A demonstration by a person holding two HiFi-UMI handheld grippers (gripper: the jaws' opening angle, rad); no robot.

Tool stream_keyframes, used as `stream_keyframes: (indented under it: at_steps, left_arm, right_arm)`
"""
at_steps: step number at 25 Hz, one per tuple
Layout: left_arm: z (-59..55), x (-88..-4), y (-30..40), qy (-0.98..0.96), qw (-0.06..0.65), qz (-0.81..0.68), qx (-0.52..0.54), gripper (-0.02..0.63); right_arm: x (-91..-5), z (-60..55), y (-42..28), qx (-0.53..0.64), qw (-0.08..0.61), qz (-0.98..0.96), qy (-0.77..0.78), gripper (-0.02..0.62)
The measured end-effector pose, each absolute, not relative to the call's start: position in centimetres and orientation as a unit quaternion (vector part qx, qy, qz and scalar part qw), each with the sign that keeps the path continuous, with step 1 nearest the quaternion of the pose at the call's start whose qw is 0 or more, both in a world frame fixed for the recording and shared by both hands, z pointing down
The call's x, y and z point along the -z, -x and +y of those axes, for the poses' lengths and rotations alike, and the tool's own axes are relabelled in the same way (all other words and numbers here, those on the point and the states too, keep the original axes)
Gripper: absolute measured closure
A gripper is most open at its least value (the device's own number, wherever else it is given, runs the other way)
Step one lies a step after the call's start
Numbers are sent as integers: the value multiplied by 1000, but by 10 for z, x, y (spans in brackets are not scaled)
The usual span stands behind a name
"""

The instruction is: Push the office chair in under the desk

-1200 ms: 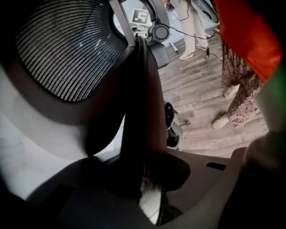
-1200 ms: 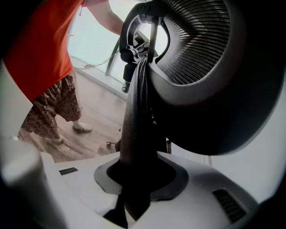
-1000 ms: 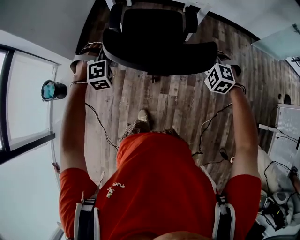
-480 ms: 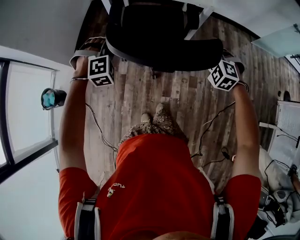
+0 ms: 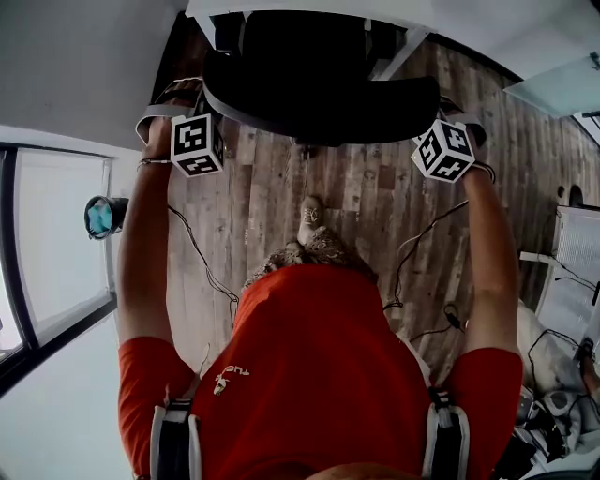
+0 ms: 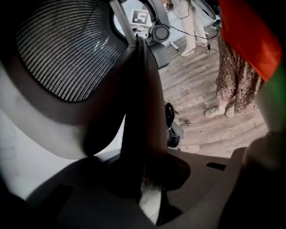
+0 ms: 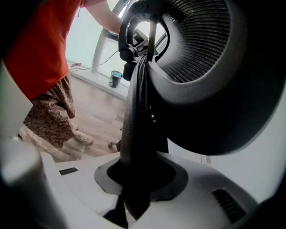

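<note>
Head view: the office chair (image 5: 319, 94) is standing at the top of the frame on the plank floor (image 5: 356, 197), its front part lying under the edge of the white desk (image 5: 487, 28) while its dark back is projecting out toward the person. The left gripper (image 5: 208, 117) is meeting the left end of that back and the right gripper (image 5: 433, 127) the right end, each marker cube sitting just behind the contact. In the left gripper view, the left gripper (image 6: 143, 179) is pinching a thin dark upright edge, its jaws pressing on it from both sides; the mesh back (image 6: 67, 49) is rising to the left of that edge. In the right gripper view, the right gripper (image 7: 134, 179) is clamping a like dark edge in the same manner, with the mesh panel above and to the right. The gripped part appears to be the rim of the chair back, though both views are too dark there to confirm. A shoe (image 5: 310, 211) is resting on the floor just behind the chair, and cables (image 5: 202, 253) are trailing across the boards.
</note>
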State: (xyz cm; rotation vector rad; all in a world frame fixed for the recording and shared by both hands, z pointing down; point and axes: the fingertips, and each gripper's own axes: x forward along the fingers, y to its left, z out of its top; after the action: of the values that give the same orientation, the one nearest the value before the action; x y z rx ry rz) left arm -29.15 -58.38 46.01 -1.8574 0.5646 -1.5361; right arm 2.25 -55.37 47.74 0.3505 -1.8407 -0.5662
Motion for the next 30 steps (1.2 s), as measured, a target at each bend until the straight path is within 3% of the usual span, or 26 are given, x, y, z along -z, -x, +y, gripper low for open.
stream_keyframes:
  at_steps: [30]
  left_arm:
    - [-767,-465,277,703,312,216,602,522]
  right_arm:
    - [-477,-732,-42,235,562,-779,-148,488]
